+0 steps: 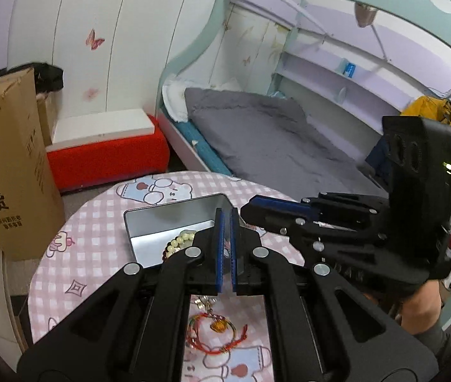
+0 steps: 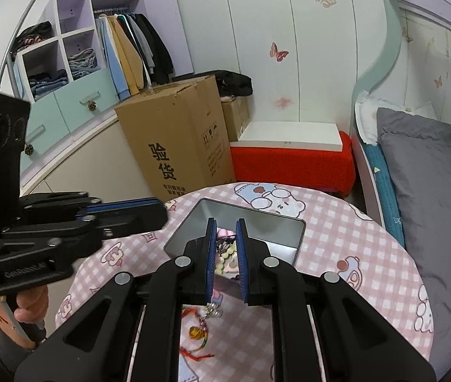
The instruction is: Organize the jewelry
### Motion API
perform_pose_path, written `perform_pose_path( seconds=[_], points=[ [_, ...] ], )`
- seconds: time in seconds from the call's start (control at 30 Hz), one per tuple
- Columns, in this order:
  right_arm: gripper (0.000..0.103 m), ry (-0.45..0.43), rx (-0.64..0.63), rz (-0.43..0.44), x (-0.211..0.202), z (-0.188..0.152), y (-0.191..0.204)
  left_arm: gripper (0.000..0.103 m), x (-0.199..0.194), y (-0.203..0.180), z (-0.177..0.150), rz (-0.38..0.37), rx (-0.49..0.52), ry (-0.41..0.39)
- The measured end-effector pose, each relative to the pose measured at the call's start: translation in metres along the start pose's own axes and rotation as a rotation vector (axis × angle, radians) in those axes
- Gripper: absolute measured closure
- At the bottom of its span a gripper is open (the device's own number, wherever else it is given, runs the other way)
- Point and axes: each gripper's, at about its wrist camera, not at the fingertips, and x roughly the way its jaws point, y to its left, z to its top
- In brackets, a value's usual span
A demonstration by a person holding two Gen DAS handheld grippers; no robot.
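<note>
A pale bead bracelet (image 1: 177,242) lies in the open metal tin (image 1: 149,222) mid-frame on the pink checked table (image 1: 98,222); a red-string charm bracelet (image 1: 217,326) sits lower centre; left gripper (image 1: 226,219) clenched empty; right gripper (image 2: 228,226) nearly closed, its grasp unclear.

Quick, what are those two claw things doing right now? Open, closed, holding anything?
Left gripper: jaws closed, nothing visible between them.
Right gripper: jaws nearly closed on a small pink trinket above the metal tin.
</note>
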Motion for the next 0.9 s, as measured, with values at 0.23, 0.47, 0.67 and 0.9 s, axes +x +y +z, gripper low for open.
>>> perform_pose_path(
  seconds=[0.23, 0.47, 0.67, 0.9],
  points=[
    [0.092, 0.017, 0.010, -0.022, 0.003, -0.015, -0.006, 0.098, 0.017, 0.011, -0.029, 0.049, -0.018, 0.095],
    [0.092, 0.028, 0.007, -0.026, -0.012, -0.036, -0.003, 0.098, 0.024, 0.007, -0.063, 0.080, 0.000, 0.191],
    [0.092, 0.043, 0.008, -0.023, -0.019, -0.048, 0.004, 0.034, 0.032, -0.001, -0.090, 0.113, 0.022, 0.237],
    [0.092, 0.051, 0.011, -0.015, -0.022, -0.053, 0.003, 0.033, 0.041, -0.004, -0.098, 0.170, 0.069, 0.254]
  ],
)
